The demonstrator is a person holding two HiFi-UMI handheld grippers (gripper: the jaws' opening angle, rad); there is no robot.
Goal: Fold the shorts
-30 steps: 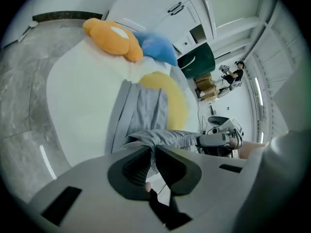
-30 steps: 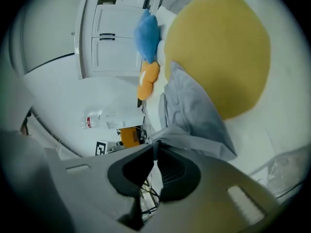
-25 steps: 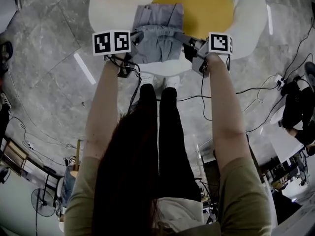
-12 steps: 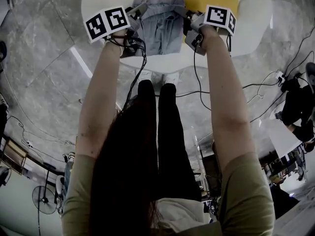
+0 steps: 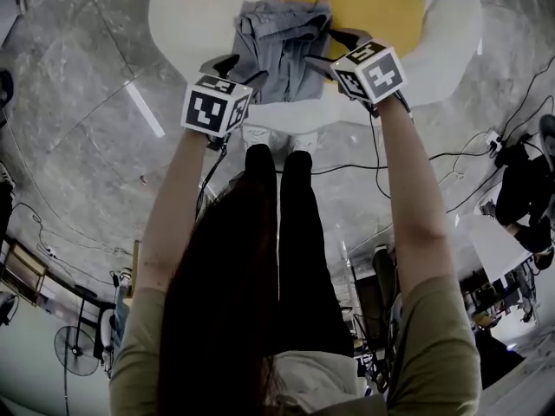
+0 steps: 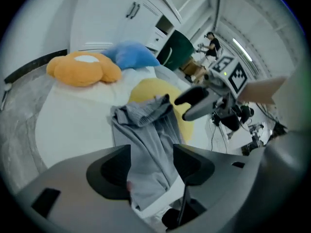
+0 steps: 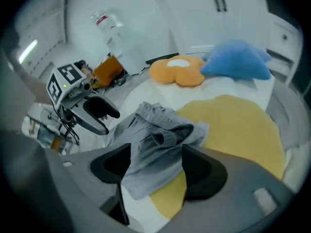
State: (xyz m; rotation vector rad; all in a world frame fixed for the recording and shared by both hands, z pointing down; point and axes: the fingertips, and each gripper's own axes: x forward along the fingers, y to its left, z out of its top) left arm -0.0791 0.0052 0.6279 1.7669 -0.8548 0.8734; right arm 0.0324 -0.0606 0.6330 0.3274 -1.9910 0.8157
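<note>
Hovering beside the crumpled shorts point(image 5: 282, 46), 2 grippers with jaws spread.
Left gripper point(image 5: 238, 69) and right gripper point(image 5: 334, 48) have just been opening, nothing pinched; shorts lie on the white table point(image 5: 186, 24), partly over a yellow mat point(image 5: 368, 7).

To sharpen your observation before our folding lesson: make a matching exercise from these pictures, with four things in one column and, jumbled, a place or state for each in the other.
Things:
1. grey fabric shorts
2. orange flower-shaped cushion
3. blue soft cushion
4. yellow round patch

Places or states:
A. has a white centre
B. partly covered by the shorts
C. bunched up at one end
D. right beside the orange cushion

Pairs: 1-C, 2-A, 3-D, 4-B.
</note>
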